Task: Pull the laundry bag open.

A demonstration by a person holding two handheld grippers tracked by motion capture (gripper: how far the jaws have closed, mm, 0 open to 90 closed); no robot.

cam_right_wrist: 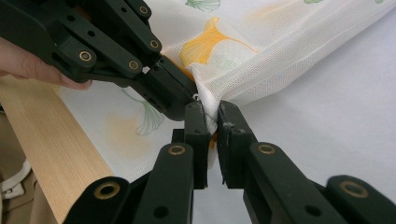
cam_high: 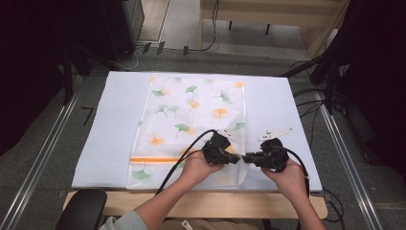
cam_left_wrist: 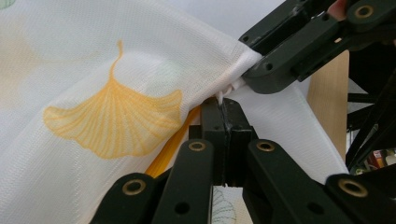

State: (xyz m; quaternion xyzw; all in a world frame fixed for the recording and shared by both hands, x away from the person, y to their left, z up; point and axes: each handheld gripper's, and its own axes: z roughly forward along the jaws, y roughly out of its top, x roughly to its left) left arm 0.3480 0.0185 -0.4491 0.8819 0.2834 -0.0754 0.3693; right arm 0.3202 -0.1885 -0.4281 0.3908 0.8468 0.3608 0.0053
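Note:
A white mesh cloth (cam_high: 191,120) printed with green and orange ginkgo leaves lies flat on the white table cover (cam_high: 110,129), with an orange stripe (cam_high: 153,159) near its front. At its front right edge both grippers meet tip to tip. My left gripper (cam_high: 236,160) is shut on a bunched fold of the cloth (cam_left_wrist: 93,70), its pads (cam_left_wrist: 212,116) pressed together on the fabric. My right gripper (cam_high: 249,157) faces it from the right and is shut on the same fold (cam_right_wrist: 208,100). The cloth (cam_right_wrist: 280,60) rises slightly where it is pinched. The left gripper's tip (cam_right_wrist: 180,100) nearly touches the right one.
The wooden table edge (cam_high: 201,203) runs along the front, just behind my hands. A black chair part (cam_high: 81,211) sits at the bottom left. Metal rails (cam_high: 43,158) flank the table, and cables (cam_high: 311,103) lie on the floor at the right.

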